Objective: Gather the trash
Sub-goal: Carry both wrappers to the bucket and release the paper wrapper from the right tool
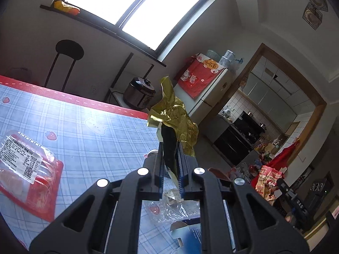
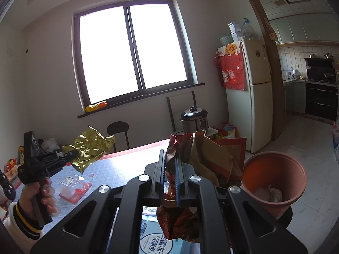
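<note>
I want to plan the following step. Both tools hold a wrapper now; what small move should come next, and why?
Probably carry the right tool with its red-brown wrapper over the orange bin and open there: the bin stands just beside it, while the left tool with the gold wrapper is farther away.

The left tongs (image 1: pixel 170 146) are closed, fingers (image 1: pixel 159 158) nearly together and gripping a gold wrapper (image 1: pixel 172 114) that sticks up past the tips. In the right wrist view, a hand (image 2: pixel 39 194) in a white sleeve (image 2: pixel 20 222) with a dark and yellow striped cuff holds the left tongs' handle, lifted above the counter (image 2: pixel 118 165). The right tongs (image 2: pixel 170 160) are clamped on a crumpled red and brown bag (image 2: pixel 203 154), pointing slightly downward.
</note>
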`<state>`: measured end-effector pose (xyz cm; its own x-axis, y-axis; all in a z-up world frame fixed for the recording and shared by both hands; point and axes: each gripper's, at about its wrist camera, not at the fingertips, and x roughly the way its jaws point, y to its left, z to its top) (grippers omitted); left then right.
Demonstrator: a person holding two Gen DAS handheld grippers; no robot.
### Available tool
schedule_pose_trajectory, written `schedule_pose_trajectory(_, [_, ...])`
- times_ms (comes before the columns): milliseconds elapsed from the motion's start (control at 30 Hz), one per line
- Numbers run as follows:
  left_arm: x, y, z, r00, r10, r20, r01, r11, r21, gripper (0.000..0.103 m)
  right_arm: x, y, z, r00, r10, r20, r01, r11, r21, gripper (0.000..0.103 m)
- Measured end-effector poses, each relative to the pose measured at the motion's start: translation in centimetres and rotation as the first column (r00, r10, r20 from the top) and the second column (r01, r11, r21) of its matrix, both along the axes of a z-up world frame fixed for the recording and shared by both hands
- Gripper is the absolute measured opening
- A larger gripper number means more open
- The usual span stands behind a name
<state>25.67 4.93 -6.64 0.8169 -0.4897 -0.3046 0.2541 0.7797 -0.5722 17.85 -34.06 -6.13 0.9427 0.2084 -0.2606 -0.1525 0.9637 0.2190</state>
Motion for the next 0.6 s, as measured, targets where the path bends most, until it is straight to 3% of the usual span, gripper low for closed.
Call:
schedule_pose_trajectory(233, [-1.1, -0.7, 0.3, 0.999, -0.011, 0.030, 0.011, 0.999, 0.030, 0.014, 7.0, -6.5, -1.5, 0.985, -0.128, -0.114, 0.127, 0.992, -0.014, 0.009])
schedule_pose_trajectory(600, [-0.5, -1.6, -0.3, 1.000, -0.009, 0.010, 0.009, 0.998, 0.055, 0.014, 14.1, -13.4, -4.6, 0.948, -0.246, -0.203, 0.267, 0.960, 0.082, 0.009])
